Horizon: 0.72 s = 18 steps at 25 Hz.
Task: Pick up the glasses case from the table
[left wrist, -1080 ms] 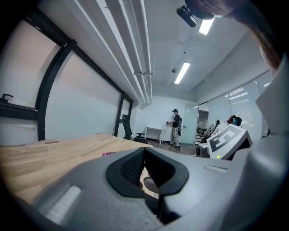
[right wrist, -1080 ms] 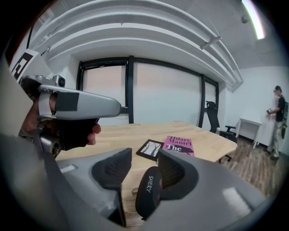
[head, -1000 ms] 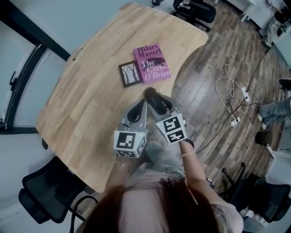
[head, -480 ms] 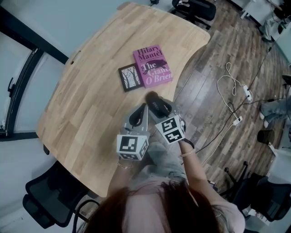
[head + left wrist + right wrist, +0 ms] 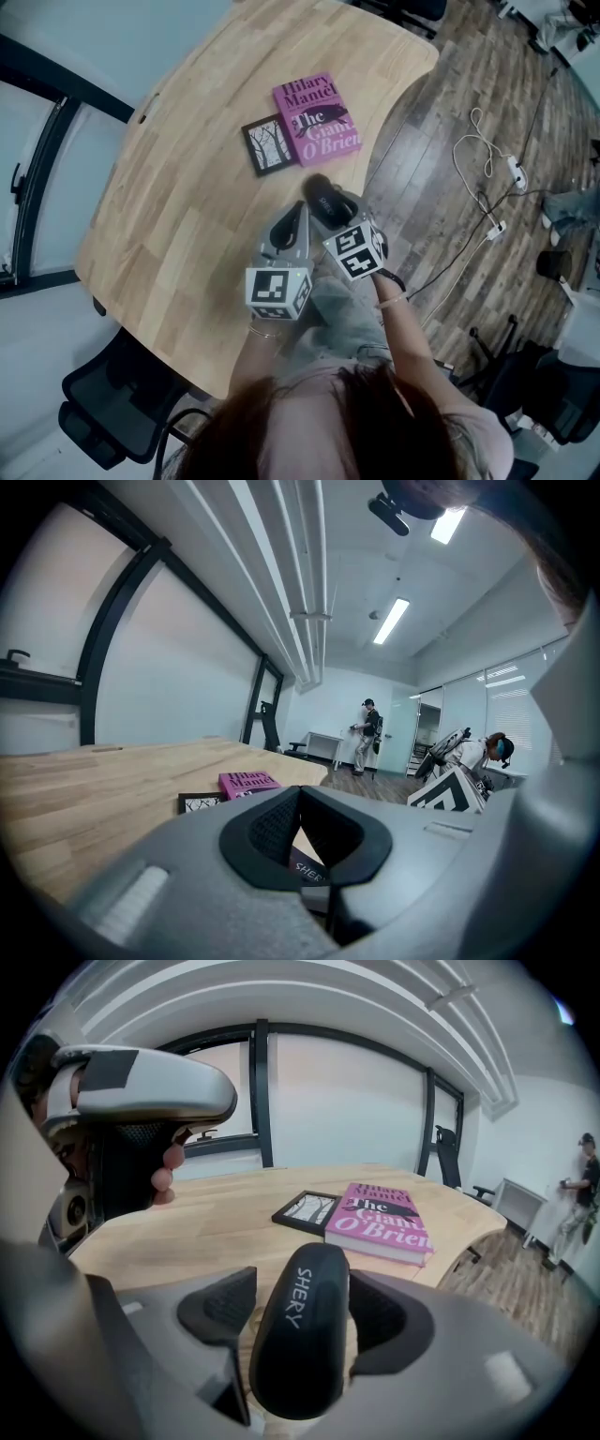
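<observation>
A black glasses case (image 5: 300,1335) marked SHERY lies lengthways between the jaws of my right gripper (image 5: 302,1288). Those jaws are opening: a sliver of wood shows between the left pad (image 5: 220,1307) and the case, while the right pad sits close against it. In the head view the case (image 5: 322,197) and right gripper (image 5: 328,210) are over the table's near right edge. My left gripper (image 5: 297,210) hovers just left of it, tips together, nothing held. The left gripper view shows its pads (image 5: 272,827) with the case (image 5: 305,866) beyond.
A pink book (image 5: 317,120) and a small black picture frame (image 5: 269,144) lie on the wooden table (image 5: 187,206) beyond the case. Office chairs (image 5: 108,412) stand by the near corner. A cable (image 5: 487,169) trails over the floor to the right.
Both grippers have sunk toward the table's near edge, closer to the book. The case stays between the right jaws.
</observation>
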Tool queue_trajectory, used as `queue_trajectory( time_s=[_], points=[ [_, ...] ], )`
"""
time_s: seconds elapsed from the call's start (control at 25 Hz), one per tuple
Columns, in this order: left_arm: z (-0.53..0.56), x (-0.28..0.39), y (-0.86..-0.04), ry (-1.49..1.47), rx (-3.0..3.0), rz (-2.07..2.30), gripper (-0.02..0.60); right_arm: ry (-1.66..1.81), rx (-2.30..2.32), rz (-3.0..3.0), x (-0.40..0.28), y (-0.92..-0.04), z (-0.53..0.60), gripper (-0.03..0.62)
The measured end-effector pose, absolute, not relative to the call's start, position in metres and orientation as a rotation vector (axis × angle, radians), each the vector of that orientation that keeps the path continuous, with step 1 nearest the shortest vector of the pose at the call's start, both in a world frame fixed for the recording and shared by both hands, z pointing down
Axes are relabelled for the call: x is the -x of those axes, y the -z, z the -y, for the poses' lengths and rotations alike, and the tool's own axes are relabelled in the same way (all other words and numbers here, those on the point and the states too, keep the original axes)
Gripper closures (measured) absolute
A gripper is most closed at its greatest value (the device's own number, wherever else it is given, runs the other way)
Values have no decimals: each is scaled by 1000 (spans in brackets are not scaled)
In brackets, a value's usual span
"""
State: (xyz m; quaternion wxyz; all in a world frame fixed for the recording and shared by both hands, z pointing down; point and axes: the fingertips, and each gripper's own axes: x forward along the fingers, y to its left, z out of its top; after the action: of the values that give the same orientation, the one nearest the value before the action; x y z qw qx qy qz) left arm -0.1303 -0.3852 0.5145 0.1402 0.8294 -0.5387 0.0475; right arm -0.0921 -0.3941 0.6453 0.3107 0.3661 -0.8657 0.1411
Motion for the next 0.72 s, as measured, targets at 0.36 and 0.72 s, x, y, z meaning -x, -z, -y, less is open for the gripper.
queue_trajectory(
  time_s=[0.36, 0.72],
  points=[
    [391, 133, -533, -157, -2355, 1549, 572, -431, -942, 2216, 91, -672, 395, 264],
    [393, 134, -544, -167, -2324, 1553, 572, -480, -928, 2190, 91, -687, 397, 247]
  ],
)
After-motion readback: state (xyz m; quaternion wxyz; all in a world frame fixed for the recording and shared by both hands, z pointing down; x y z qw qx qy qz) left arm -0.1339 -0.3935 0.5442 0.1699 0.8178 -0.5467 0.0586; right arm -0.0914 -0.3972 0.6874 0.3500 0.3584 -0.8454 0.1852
